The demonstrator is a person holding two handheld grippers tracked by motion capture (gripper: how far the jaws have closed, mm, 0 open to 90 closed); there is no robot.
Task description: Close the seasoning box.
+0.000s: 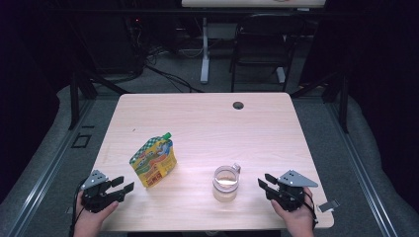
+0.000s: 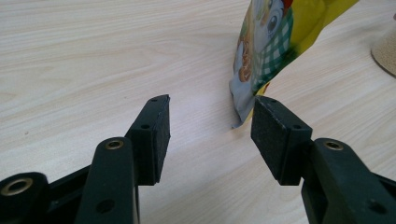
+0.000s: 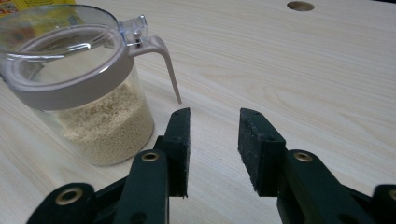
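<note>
Yellow foil caught the eye first: the pouch (image 1: 153,161) stood on the table (image 1: 257,128) toward the left, just ahead of the left tool (image 1: 127,186), and from that tool's own view its bottom corner (image 2: 243,109) sat close beside the right-hand pad, with no contact I could make out. The left tool's jaws stood well apart, nothing between them. The pouch looked light, soft and crinkly, likely to buckle under a hard squeeze, so the stiffer sealed side edge or the neck under the green cap (image 1: 167,135) seemed the safer hold. Its long axis ran from base to cap, leaning, with the cap pointing up and away toward the table's far right.

Over on the right, the jar (image 1: 226,183) sat near the front edge, just left of the right tool (image 1: 263,181). That tool's jaws were also apart, clamped on nothing, aimed past the jar's side. Clear, hard and smooth, part-filled with pale granules (image 3: 105,128), the jar looked weightier and slippery; the taupe lid ring (image 3: 70,91) seemed the surest place to take it. It stood upright, axis vertical, its thin lever (image 3: 166,63) sticking out toward the right tool
</note>
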